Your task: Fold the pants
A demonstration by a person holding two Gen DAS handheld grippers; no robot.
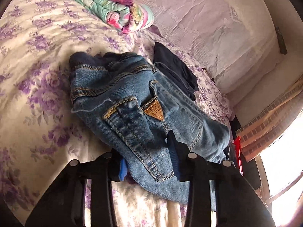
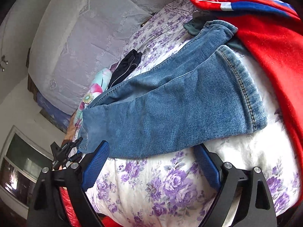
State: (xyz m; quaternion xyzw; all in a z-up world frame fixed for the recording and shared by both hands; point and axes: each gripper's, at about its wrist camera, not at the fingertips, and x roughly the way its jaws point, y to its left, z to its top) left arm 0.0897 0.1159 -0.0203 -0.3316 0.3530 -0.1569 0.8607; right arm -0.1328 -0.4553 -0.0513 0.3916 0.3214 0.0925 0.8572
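Note:
Blue jeans lie on the floral bedsheet. In the left wrist view the waist end [image 1: 132,102] is bunched up, with a back pocket and a tan leather tag. My left gripper [image 1: 149,160] is shut on the jeans' waist edge, denim pinched between its blue pads [image 1: 175,160]. In the right wrist view the two legs [image 2: 170,109] lie stacked, hems toward the right. My right gripper [image 2: 151,155] is open, its fingers [image 2: 96,166] straddling the lower edge of the leg without pinching it.
A folded floral quilt [image 1: 113,5] and dark folded garment [image 1: 174,66] lie farther up the bed. A red and blue blanket [image 2: 265,37] lies beside the hems. A padded headboard [image 2: 85,47] and a window [image 1: 280,170] border the bed.

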